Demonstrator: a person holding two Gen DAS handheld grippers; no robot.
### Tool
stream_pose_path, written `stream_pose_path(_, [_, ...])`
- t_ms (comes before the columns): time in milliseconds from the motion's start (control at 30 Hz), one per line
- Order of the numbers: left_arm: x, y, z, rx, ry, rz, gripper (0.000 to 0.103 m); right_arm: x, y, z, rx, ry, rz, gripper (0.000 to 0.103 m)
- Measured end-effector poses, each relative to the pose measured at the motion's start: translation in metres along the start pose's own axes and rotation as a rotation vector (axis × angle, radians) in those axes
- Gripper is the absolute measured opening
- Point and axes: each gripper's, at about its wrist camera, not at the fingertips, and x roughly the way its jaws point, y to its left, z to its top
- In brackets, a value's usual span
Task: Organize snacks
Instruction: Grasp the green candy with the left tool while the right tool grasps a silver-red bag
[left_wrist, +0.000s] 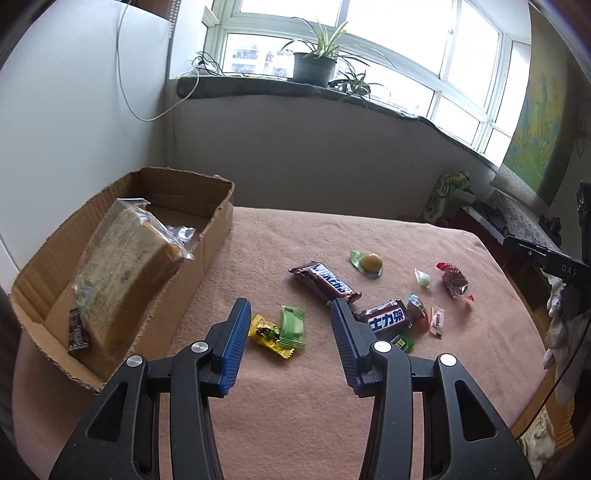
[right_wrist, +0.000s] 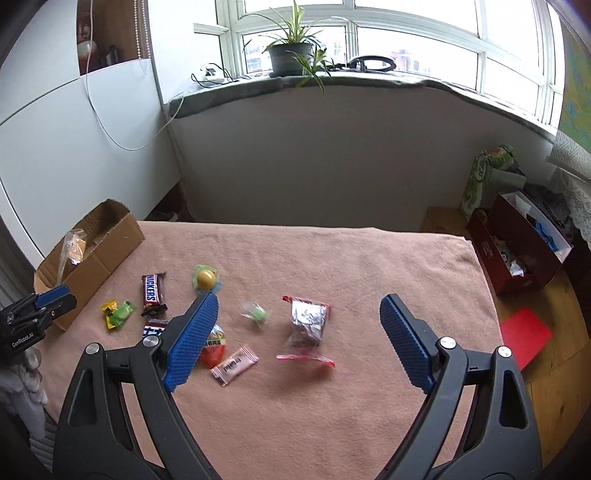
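Your left gripper (left_wrist: 290, 308) has its blue fingers (left_wrist: 236, 332) spread wide with nothing between them. It hangs over the pink blanket (left_wrist: 295, 406), just above two small candies. The yellow candy (left_wrist: 264, 332) is shiny gold and crinkly. The green candy (left_wrist: 293, 326) lies touching it, with its long side pointing away from you.

Past them lies the Snickers bar (left_wrist: 324, 284), brown with white letters. It lies flat and slanted, one end toward the window and the other toward your right finger. A second brown bar (left_wrist: 386, 319) with white letters sits beside that finger.

The cardboard box (left_wrist: 207, 254) stands at the left edge of the blanket. A wrapped slice of cake (left_wrist: 125, 269) leans inside it, tipped up on its side, next to a small dark packet (left_wrist: 78, 334).

Your right gripper (right_wrist: 299, 314) is also spread wide and holds nothing. In front of it lies a silver packet with red ends (right_wrist: 308, 323), long side pointing away from you. A pink-and-white candy (right_wrist: 234, 365) lies slanted near the left finger.
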Motion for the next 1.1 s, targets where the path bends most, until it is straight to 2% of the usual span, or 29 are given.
stream_pose_path(133, [0.019, -0.005, -0.004, 0.026, 0.048, -0.005, 0.035, 0.015, -0.009, -0.008, 0.015, 0.035, -0.014, 0.092])
stream_pose_path(300, [0.040, -0.009, -0.008, 0.061, 0.096, 0.018, 0.034, 0.040, -0.012, -0.012, 0.011, 0.078, -0.021, 0.092])
stream_pose_path(667, [0.074, -0.022, -0.013, 0.147, 0.174, 0.038, 0.025, 0.075, -0.014, -0.020, 0.008, 0.145, -0.033, 0.090])
stream_pose_path(900, [0.081, -0.025, -0.012, 0.151, 0.187, 0.031, 0.021, 0.084, -0.012, -0.021, -0.005, 0.164, -0.035, 0.087])
stream_pose_path(1000, [0.084, -0.024, -0.011, 0.146, 0.187, 0.032, 0.021, 0.088, -0.010, -0.021, -0.017, 0.174, -0.039, 0.081])
stream_pose_path(1100, [0.086, -0.025, -0.010, 0.147, 0.187, 0.040, 0.021, 0.093, -0.008, -0.022, -0.024, 0.184, -0.044, 0.080])
